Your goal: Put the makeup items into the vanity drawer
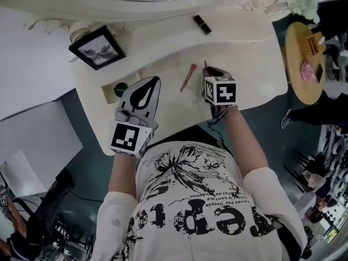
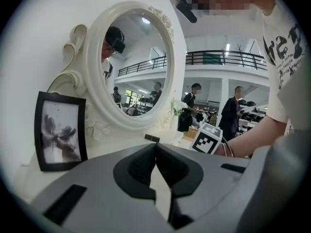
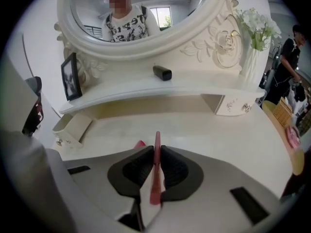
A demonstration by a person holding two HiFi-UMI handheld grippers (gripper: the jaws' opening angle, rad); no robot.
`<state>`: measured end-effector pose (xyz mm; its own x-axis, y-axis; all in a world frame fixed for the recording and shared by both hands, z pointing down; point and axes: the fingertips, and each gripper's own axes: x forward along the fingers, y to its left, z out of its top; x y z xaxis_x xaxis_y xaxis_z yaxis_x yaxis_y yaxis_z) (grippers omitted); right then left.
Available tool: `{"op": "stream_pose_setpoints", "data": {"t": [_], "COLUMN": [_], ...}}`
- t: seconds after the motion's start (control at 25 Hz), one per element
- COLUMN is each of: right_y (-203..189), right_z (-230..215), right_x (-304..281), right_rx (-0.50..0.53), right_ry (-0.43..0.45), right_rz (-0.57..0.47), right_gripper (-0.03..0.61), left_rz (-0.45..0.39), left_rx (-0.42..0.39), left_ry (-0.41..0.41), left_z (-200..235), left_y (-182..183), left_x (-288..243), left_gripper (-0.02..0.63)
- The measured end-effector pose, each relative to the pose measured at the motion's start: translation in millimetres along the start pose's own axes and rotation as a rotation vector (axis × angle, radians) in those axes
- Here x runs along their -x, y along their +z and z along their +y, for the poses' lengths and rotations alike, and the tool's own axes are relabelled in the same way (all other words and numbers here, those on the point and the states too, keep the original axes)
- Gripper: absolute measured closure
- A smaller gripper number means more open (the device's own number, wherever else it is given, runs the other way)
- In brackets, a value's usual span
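Between your right gripper (image 3: 155, 150) jaws: red pencil (image 3: 156, 178) pinched, long axis toward mirror (image 3: 141, 13). Open drawer (image 3: 73, 126) lies forward-left; your left gripper (image 2: 155, 147), pressed together and empty, sits nearer.

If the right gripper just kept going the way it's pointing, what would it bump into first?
Probably the raised shelf under the mirror, near the black tube lying on it. The right gripper, shut on a thin red pencil, has only tabletop before that, though depth is unclear.

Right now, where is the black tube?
The tube lies on the raised shelf under the mirror, top of head view, right of centre, beyond the right gripper.
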<state>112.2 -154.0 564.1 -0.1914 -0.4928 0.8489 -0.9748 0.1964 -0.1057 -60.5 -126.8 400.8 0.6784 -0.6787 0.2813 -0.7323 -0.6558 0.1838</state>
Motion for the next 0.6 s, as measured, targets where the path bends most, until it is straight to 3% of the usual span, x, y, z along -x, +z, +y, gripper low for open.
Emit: {"op": "stream_pose_setpoints", "data": {"t": [0.32,0.6], "right_y": [44,68], "right_z": [60,149], "right_x": [37,52], "right_rx": [0.125,0.310], "right_ry": [0.157,0.328], "right_rz": [-0.141,-0.196], "right_gripper": [0.520,0.520], "left_rz": [-0.065,-0.101], "left_rx": [-0.014,-0.004], "left_ry": [0.074,0.218], "left_z": [8,37], "left_y": [16,18], "left_x": [40,100], "left_gripper": [0.601,0.601]}}
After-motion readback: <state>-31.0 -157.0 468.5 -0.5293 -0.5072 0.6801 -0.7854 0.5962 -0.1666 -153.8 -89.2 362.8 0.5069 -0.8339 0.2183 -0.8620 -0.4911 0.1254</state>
